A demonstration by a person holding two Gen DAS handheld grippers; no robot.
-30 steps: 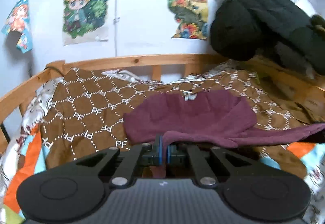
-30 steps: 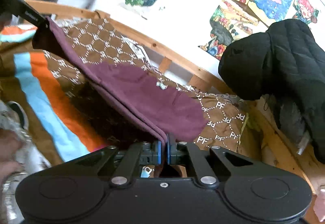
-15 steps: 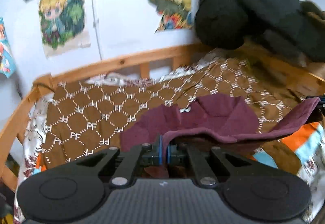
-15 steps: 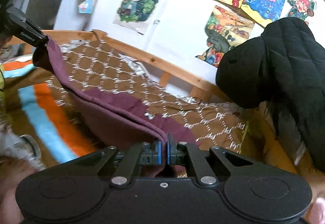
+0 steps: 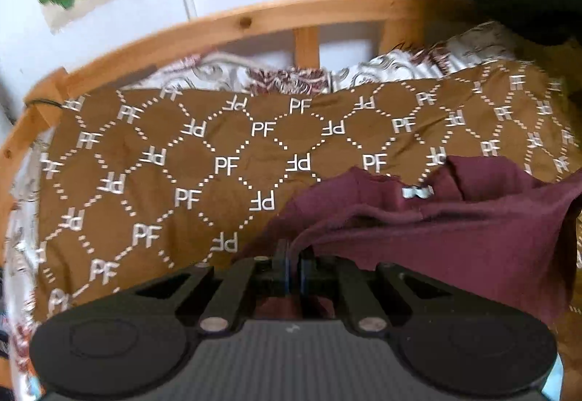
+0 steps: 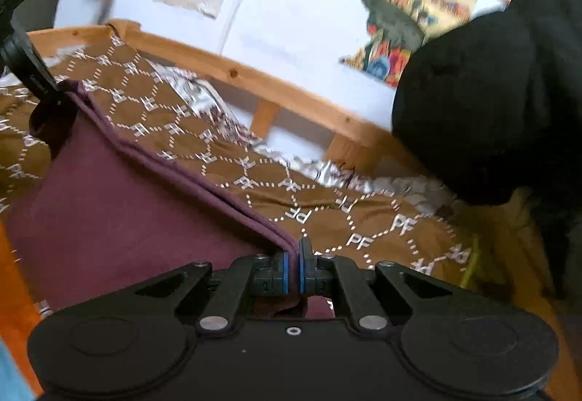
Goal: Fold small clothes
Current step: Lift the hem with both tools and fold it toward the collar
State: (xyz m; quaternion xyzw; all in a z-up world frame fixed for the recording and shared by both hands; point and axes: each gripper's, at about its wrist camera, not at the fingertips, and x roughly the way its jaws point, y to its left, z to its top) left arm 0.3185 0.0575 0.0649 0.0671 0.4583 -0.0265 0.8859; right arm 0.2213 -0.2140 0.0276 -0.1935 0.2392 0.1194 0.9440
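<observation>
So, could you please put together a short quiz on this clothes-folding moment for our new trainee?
1. True or false: both grippers are shut on the maroon garment.
2. What is printed all over the brown blanket under the garment?
A. stars
B. the letters PF
C. stripes
3. What dark thing lies at the bed's far right corner?

Key:
1. True: the left gripper and the right gripper each pinch its hem.
2. B
3. A black padded jacket, by the wooden bed rail.
</observation>
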